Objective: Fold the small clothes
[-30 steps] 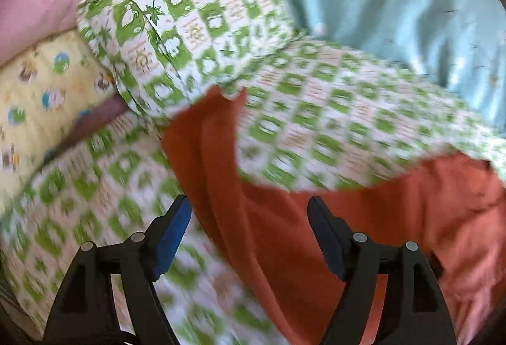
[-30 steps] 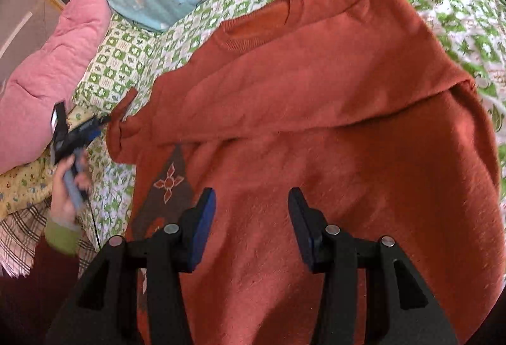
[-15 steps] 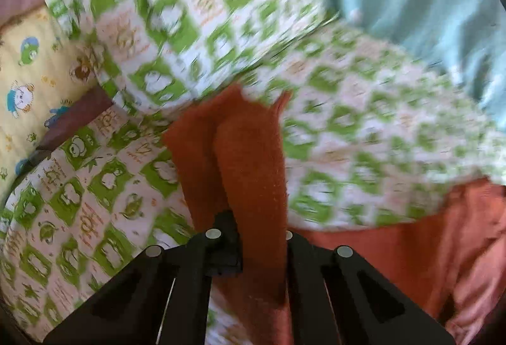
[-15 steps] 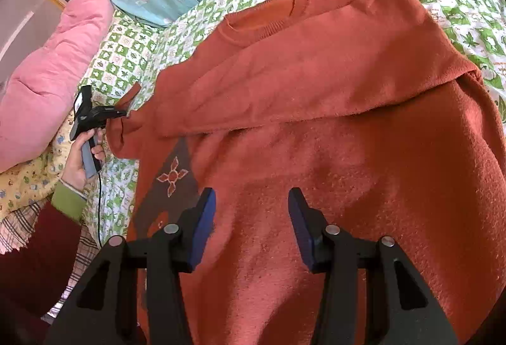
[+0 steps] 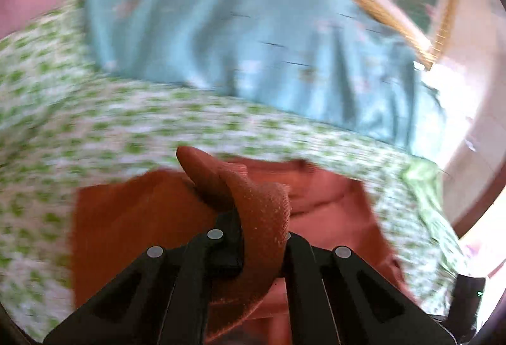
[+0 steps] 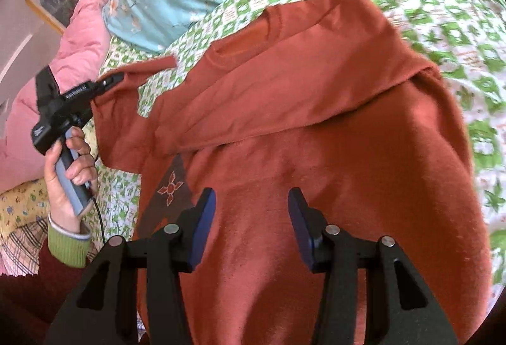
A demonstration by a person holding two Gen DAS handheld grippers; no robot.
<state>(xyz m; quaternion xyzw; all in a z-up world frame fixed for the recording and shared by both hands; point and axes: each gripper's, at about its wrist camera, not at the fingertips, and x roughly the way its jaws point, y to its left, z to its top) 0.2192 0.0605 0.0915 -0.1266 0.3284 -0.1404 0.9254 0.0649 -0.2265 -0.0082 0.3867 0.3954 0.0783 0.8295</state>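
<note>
The rust-orange knitted sweater [image 6: 316, 130] lies spread on the green-and-white checked bedsheet [image 6: 442, 38], directly under and ahead of the right gripper [image 6: 251, 218], whose blue-padded jaws stand apart above the cloth with nothing between them. One sleeve is folded across the sweater's chest ahead of that gripper. To its left, a hand [image 6: 68, 168] in a green-cuffed sleeve holds the left gripper [image 5: 264, 231], whose jaws are clamped tight on the cuff end of the other sleeve [image 5: 262, 212], which curls up between the black fingers [image 5: 221, 247] and is lifted off the sheet. Beyond the left gripper lies a pale blue flowered quilt [image 5: 237, 28], and a pink padded quilt [image 6: 85, 38] is bunched behind the hand.
</note>
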